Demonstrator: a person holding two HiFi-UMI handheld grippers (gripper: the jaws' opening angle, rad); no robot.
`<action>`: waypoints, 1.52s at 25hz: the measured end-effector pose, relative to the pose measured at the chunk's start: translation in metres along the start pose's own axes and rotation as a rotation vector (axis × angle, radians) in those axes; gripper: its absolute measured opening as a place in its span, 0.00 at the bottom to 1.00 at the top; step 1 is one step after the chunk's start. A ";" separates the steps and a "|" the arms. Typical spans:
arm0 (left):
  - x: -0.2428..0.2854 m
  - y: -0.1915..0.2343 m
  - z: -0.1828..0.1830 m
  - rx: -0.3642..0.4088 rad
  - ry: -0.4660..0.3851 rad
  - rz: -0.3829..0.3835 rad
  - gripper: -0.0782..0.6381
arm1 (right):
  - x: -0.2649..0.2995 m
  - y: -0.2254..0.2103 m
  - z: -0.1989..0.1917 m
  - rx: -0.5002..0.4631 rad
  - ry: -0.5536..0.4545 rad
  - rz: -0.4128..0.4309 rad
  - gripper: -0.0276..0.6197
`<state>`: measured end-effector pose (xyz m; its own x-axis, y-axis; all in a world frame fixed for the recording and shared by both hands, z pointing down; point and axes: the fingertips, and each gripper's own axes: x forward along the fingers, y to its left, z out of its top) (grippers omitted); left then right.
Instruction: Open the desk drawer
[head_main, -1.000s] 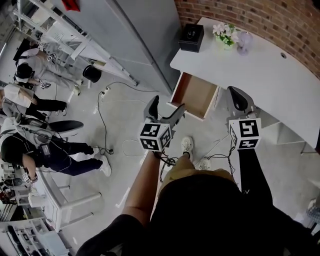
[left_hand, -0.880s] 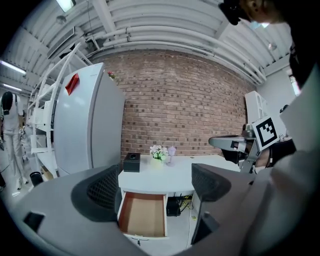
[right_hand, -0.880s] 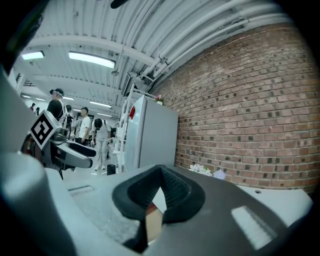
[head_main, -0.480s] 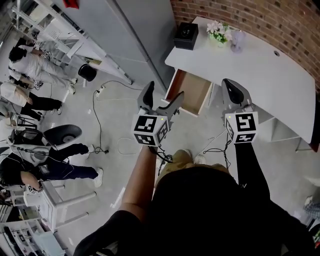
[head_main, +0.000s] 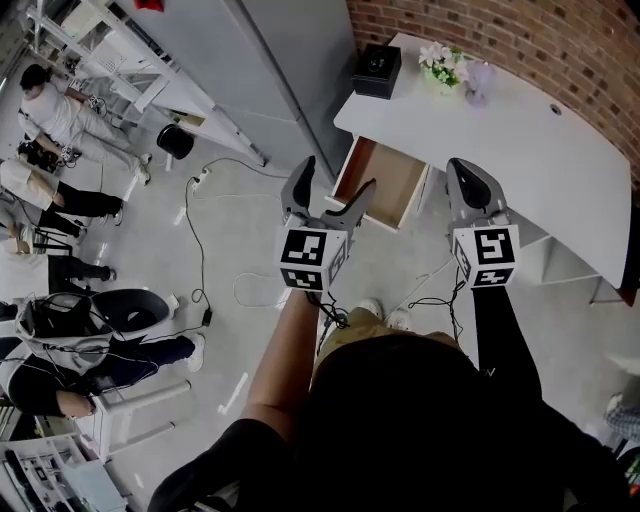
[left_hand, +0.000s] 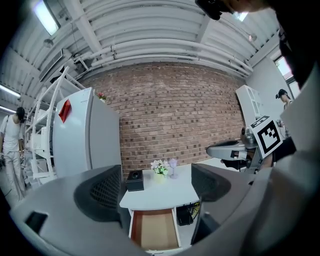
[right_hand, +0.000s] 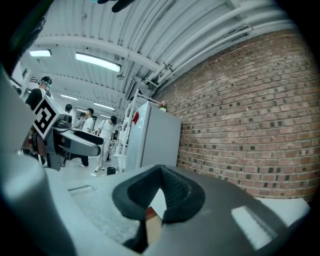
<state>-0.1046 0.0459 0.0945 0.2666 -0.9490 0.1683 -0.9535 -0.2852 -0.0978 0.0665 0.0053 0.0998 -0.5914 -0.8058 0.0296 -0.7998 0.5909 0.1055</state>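
Under the left end of the white counter (head_main: 520, 140), the drawer (head_main: 385, 185) sits pulled out, wood bottom showing. Left claw (head_main: 336, 180) hangs in front of it, spread wide and empty. Right claw (head_main: 462, 172) has its tips pressed together, empty too.

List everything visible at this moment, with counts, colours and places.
desk: one, white, upper right, against brick wall
drawer: one, white, brown inside, open, desk's left end
box: one, black, desk's far left corner
flowers: one bunch, pale, beside the box
glass: one, pale purple, right of the flowers
cabinet: one, grey, left of the desk
people: at least three, left edge
left gripper: one, grey, open, empty, before the drawer
right gripper: one, grey, shut, right of the drawer
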 end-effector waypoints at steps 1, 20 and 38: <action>-0.002 0.001 -0.001 0.000 0.000 0.010 0.73 | 0.000 0.002 0.001 -0.003 -0.002 0.004 0.04; -0.024 0.012 0.013 0.066 -0.078 0.136 0.12 | -0.012 0.011 0.001 -0.018 -0.003 0.030 0.04; -0.039 0.005 0.017 0.078 -0.088 0.150 0.12 | -0.027 0.014 0.005 -0.019 -0.023 0.023 0.04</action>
<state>-0.1172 0.0797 0.0711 0.1371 -0.9887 0.0600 -0.9706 -0.1462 -0.1913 0.0710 0.0358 0.0953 -0.6124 -0.7905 0.0093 -0.7838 0.6086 0.1240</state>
